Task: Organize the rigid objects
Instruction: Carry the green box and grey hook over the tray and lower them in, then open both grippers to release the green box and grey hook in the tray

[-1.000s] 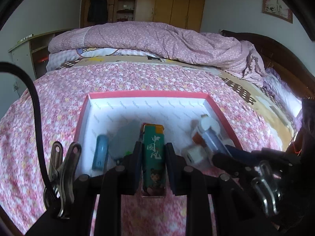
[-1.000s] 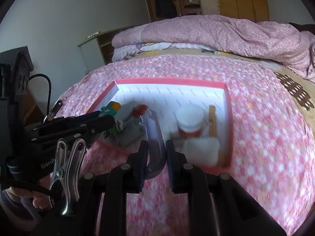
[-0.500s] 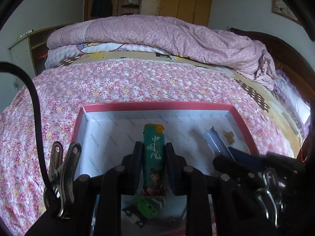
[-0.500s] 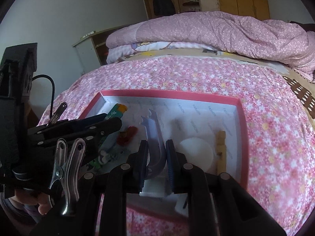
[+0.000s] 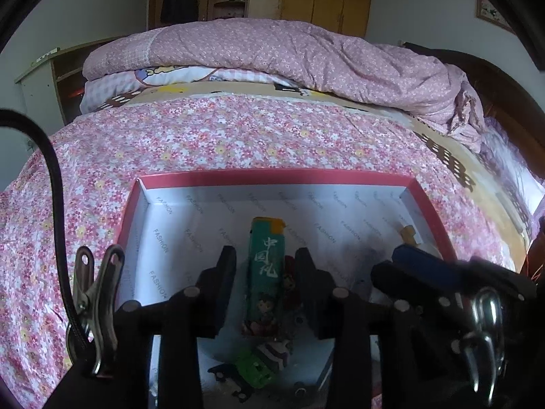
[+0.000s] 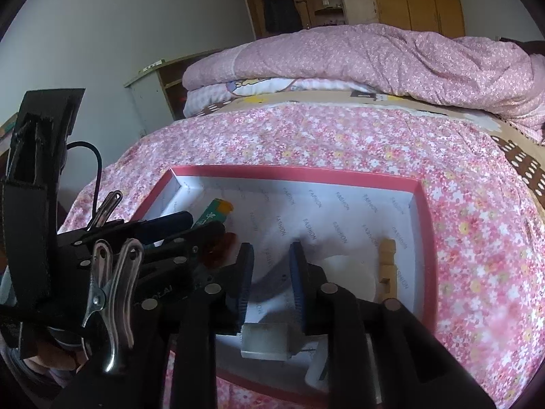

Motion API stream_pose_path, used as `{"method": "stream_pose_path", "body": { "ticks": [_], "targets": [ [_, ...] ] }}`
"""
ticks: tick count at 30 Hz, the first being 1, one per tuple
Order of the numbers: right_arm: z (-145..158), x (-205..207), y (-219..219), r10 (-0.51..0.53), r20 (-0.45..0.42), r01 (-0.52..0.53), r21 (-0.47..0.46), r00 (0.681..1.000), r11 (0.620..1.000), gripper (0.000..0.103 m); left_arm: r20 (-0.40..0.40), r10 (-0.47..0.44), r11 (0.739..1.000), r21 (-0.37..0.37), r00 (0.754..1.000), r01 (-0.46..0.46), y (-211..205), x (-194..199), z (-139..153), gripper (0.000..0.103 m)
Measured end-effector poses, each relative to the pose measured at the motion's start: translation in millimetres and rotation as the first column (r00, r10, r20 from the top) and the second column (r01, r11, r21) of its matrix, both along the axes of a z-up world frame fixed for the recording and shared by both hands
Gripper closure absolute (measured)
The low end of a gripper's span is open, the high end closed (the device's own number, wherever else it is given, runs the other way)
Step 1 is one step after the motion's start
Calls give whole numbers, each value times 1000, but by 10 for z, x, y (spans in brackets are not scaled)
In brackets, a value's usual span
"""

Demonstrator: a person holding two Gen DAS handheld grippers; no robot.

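Green rectangular lighter [image 5: 266, 274] lay inside the red-rimmed white box [image 5: 272, 176], between the parted, empty left gripper [image 5: 265, 266], while the right gripper [image 6: 270, 269], also parted and empty, hovered over the near clutter, so sorting looked nearly finished.

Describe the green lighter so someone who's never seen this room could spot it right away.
On the floral pink bedspread lies a red-rimmed box with a white lining. The lighter lies in it between the open left tongs. It alone is slim, teal-green with white Chinese characters and an orange-yellow top.
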State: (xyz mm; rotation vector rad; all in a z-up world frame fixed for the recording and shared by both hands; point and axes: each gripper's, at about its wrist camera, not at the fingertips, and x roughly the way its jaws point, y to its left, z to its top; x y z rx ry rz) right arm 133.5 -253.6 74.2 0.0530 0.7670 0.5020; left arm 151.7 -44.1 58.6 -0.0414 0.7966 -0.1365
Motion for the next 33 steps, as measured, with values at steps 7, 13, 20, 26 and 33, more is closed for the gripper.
{"method": "stream_pose_path", "body": {
  "ticks": [7,13,20,26,33],
  "targets": [
    [61,-66,-2,5,19,-5,1,1000,1000,67,14,20,1000,6,1000,-20,38,-102,94,65],
    [138,-194,-12,7,42,-7,0,999,1000,65,29,34,999,19,999,-34,40,-261,181,65],
    [169,-332,-46,10,38,-10,-9,999,1000,64,35,46,998,28,998,-47,38,-485,243,63],
    [217,-476,-99,7,49,-6,-17,999,1000,64,44,47,998,39,998,-49,16,-693,302,63],
    [212,-667,-167,1,42,1,-34,999,999,64,35,54,998,27,998,-55,12,-909,305,63]
  ]
}}
